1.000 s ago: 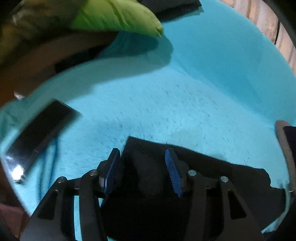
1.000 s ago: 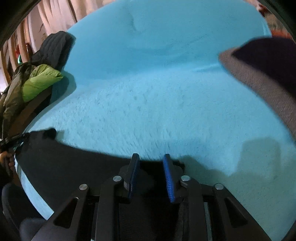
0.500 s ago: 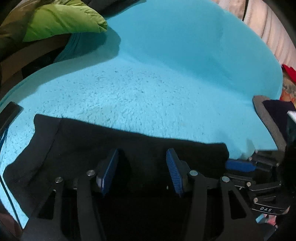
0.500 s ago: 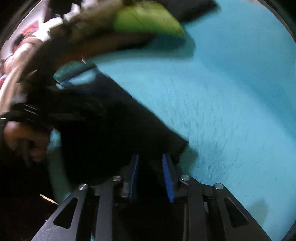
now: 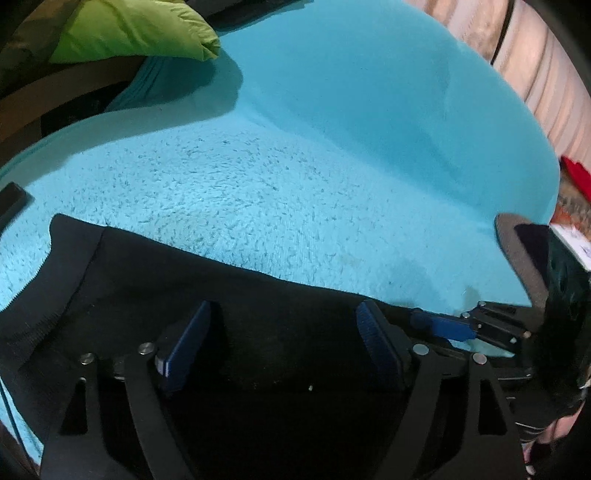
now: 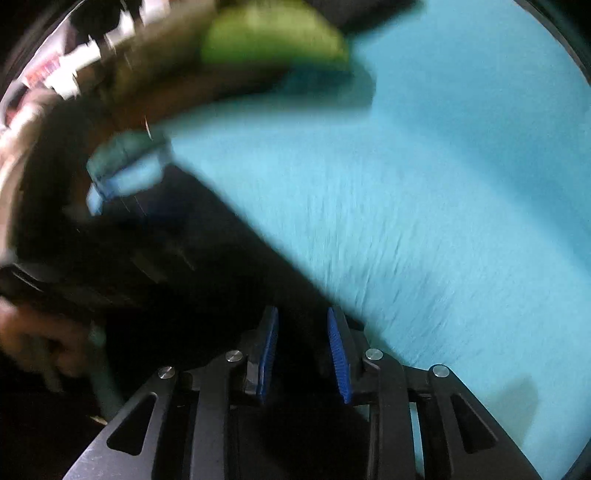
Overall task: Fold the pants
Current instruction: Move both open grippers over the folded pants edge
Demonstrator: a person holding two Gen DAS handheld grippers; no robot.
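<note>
Lying across the near part of the turquoise fleece blanket (image 5: 280, 192), the black pants (image 5: 266, 317) are seen as a flat, long dark band whose far edge runs straight from the ribbed hem at the left to the right end. The left gripper (image 5: 284, 332) is held just over the middle of that band; its fingers (image 5: 184, 341) are spread wide, having just been opening, and no cloth is pinched between them, though cloth lies beneath. The right gripper (image 6: 303, 347) is placed at the right end of the band, with its fingers (image 6: 338, 347) narrowly set; dark cloth is seen between the pads, and a grip on a corner of the pants is judged likely, though contact is blurred and cannot be confirmed. In the left wrist view the right gripper is visible at the band's right end, just beside the left one.

At least one lengthwise fold is judged done, since the cloth lies as one layered strip. A further fold across its length is thought to be left, with smoothing afterwards. A green jacket (image 5: 133, 33) is piled at the far left, well apart.
</note>
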